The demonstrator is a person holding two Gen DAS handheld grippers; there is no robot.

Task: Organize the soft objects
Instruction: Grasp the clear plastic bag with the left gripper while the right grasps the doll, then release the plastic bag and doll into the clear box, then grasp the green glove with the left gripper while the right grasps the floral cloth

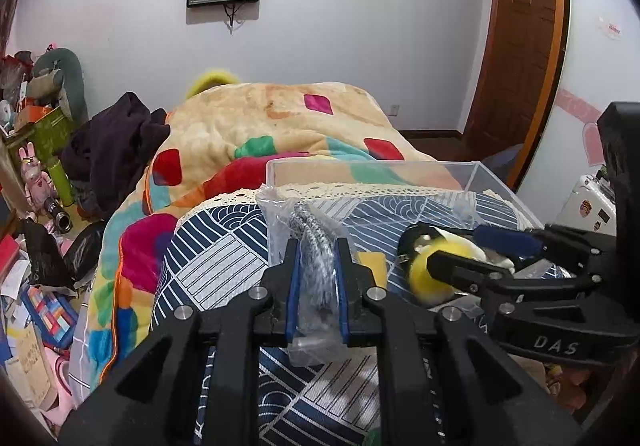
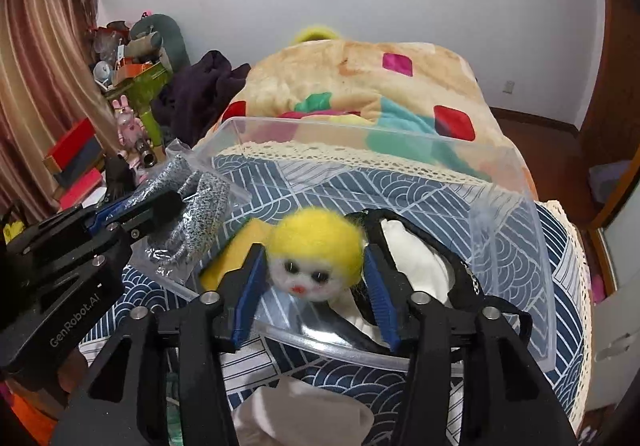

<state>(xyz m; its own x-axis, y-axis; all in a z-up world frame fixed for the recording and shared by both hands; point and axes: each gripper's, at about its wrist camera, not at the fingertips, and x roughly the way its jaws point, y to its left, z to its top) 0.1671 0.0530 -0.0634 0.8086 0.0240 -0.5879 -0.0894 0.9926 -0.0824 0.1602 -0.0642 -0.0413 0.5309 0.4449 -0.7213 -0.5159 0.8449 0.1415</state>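
Observation:
My left gripper (image 1: 317,246) is shut on a clear plastic bag of grey speckled fabric (image 1: 314,230), held at the left rim of a clear plastic bin (image 1: 372,166); the bag also shows in the right wrist view (image 2: 192,206). My right gripper (image 2: 314,250) is shut on a felt doll head with yellow hair and a white face (image 2: 314,250), held over the bin (image 2: 512,230). The doll shows in the left wrist view as a yellow ball (image 1: 434,270). A yellow cloth (image 2: 240,246) and a white item with black straps (image 2: 416,258) lie in the bin.
The bin sits on a blue and white patterned cloth (image 2: 568,246) on a bed with a colourful blanket (image 1: 256,126). A white sock (image 2: 304,414) lies in front of the bin. A dark garment (image 1: 116,142) and cluttered boxes and toys (image 1: 36,174) stand to the left.

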